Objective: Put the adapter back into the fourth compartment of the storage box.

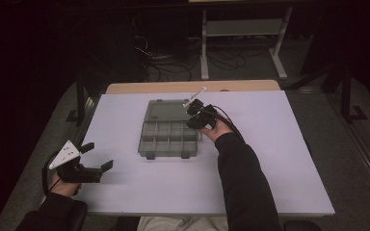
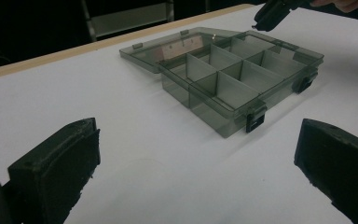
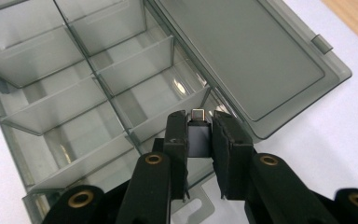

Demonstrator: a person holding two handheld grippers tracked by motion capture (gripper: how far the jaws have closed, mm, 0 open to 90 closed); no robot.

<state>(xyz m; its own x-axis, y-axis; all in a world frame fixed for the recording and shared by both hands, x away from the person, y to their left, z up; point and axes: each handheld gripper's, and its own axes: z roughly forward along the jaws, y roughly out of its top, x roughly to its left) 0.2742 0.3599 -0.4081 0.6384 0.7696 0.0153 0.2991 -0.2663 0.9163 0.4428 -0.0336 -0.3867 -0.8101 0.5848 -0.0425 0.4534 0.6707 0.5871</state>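
A smoky transparent compartment box (image 1: 167,138) lies open mid-table, its lid (image 1: 166,110) flat behind it. Its compartments (image 3: 74,93) look empty. My right gripper (image 3: 199,122) hovers over the box's near right corner, shut on a small dark adapter (image 3: 199,137) with a metal plug tip. In the high view that right gripper (image 1: 196,119) sits at the box's right side. My left gripper (image 1: 99,156) rests near the table's left front, jaws wide open and empty, pointing toward the box (image 2: 233,79). The right gripper (image 2: 272,11) appears beyond the box in the left gripper view.
A white table top (image 1: 270,159) has free room to the right and in front of the box. A wooden edge (image 1: 192,86) runs along the back. Beyond it are a metal rack's legs (image 1: 204,53) and cables (image 1: 173,62) on the dark floor.
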